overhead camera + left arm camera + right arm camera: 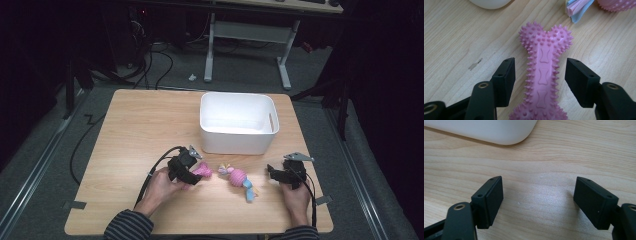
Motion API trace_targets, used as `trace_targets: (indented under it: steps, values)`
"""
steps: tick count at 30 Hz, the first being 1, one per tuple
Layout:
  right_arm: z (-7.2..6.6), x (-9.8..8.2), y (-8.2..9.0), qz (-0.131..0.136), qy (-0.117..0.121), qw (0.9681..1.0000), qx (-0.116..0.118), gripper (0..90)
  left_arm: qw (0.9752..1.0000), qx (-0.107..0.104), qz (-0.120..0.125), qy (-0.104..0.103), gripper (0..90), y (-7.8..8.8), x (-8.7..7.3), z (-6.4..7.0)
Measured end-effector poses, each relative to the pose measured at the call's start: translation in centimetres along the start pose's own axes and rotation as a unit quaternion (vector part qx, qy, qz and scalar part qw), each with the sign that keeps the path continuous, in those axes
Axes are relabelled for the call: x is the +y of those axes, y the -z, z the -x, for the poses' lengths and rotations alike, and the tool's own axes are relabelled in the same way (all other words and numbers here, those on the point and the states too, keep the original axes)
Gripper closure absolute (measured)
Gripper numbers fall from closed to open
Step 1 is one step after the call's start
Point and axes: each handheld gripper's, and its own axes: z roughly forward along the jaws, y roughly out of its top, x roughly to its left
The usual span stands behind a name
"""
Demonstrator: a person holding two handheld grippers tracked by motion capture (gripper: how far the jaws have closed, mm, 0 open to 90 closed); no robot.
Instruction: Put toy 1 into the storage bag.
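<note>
Left gripper (pixel 540 80) straddles the pink spiky bone toy (pixel 543 75), which lies flat on the table (pixel 454 37). Jaws part-open, one each side of the bone's narrow shaft, a gap visible on both sides, pads not yet pressing. In the high view the left gripper (pixel 192 172) sits over the bone (pixel 202 170), just in front of the white bin (pixel 238 125). The step in hand looks like grasping the bone, probably for the bin.

To do it well: keep the jaws centred on the shaft, not the knobbly ends. The right pad stands a bit farther off than the left, so shift slightly right, or the toy will get shoved sideways as the jaws close. Get the pads low, near the table, so they bite the sides and not just the soft spikes. The rubbery spikes will likely give, so squeeze firmly before lifting. Lift straight up and clear the bin wall.

The pink ball rope toy (pixel 239 179) lies just beside; don't snag its fringe (pixel 576 10).

Right gripper (pixel 537 200) has its jaws spread wide with nothing between them, bare table under it. It shows near the table's right edge (pixel 272 172), well apart from the bone.
</note>
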Motion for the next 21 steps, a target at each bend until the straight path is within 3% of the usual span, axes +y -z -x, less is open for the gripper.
trace_targets:
  steps: [12,21]
  values:
    - [0.0,0.0,0.0,0.001,0.002,1.0,0.001,23.9,0.9998,0.0,-0.019,-0.006,49.5,-1.3,0.3,0.3]
    - [0.0,0.0,0.0,0.001,0.002,1.0,0.001,23.9,0.9996,-0.003,-0.028,0.002,56.8,-1.5,0.3,0.2]
